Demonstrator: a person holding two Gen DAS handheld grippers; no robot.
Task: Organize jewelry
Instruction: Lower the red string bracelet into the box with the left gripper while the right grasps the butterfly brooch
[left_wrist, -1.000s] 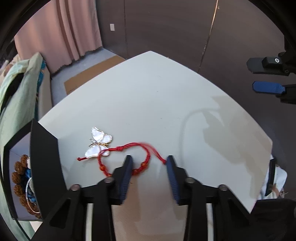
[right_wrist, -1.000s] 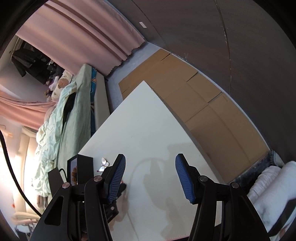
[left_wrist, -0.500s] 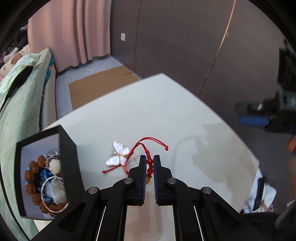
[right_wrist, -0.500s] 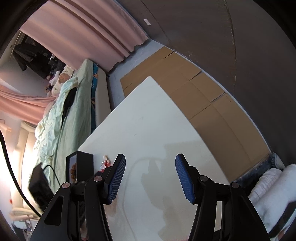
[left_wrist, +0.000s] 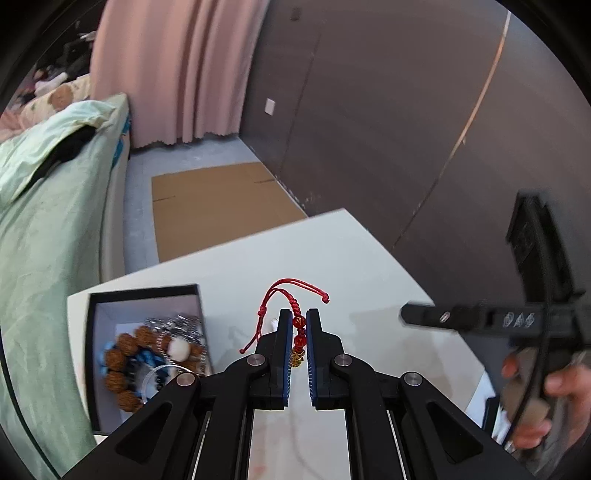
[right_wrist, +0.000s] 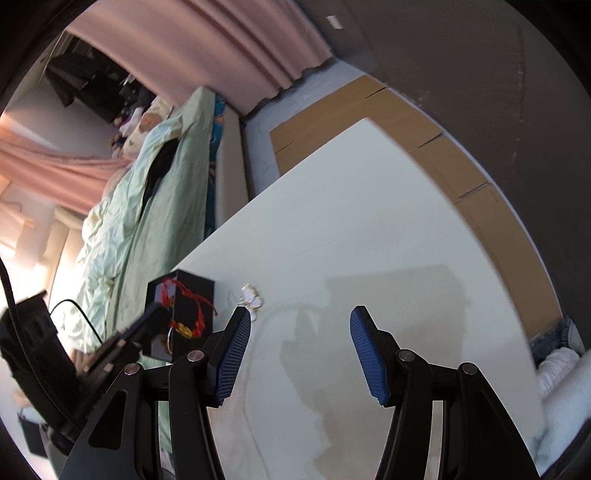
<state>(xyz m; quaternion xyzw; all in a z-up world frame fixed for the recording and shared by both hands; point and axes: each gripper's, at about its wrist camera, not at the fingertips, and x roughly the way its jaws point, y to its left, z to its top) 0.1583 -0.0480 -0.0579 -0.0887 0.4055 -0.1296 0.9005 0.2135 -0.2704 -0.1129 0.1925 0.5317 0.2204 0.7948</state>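
My left gripper (left_wrist: 297, 314) is shut on a red cord bracelet (left_wrist: 298, 326) with red and gold beads, held in the air above the white table (left_wrist: 369, 266). The bracelet also shows in the right wrist view (right_wrist: 188, 314), hanging in front of the black jewelry box (right_wrist: 192, 288). The box (left_wrist: 110, 295) stands open at the left and holds several bead bracelets (left_wrist: 125, 358). A white butterfly ornament (right_wrist: 251, 295) lies on the table next to the box. My right gripper (right_wrist: 299, 325) is open and empty above the table.
A bed with a green cover (left_wrist: 48, 192) runs along the table's left side. Cardboard sheets (left_wrist: 214, 203) lie on the floor beyond the table. A dark wall (left_wrist: 406, 110) and a pink curtain (left_wrist: 177, 66) stand behind.
My left gripper closed on the red bracelet, lifted it off the table and moved it toward the box. The butterfly stayed on the table. The right gripper stayed open.
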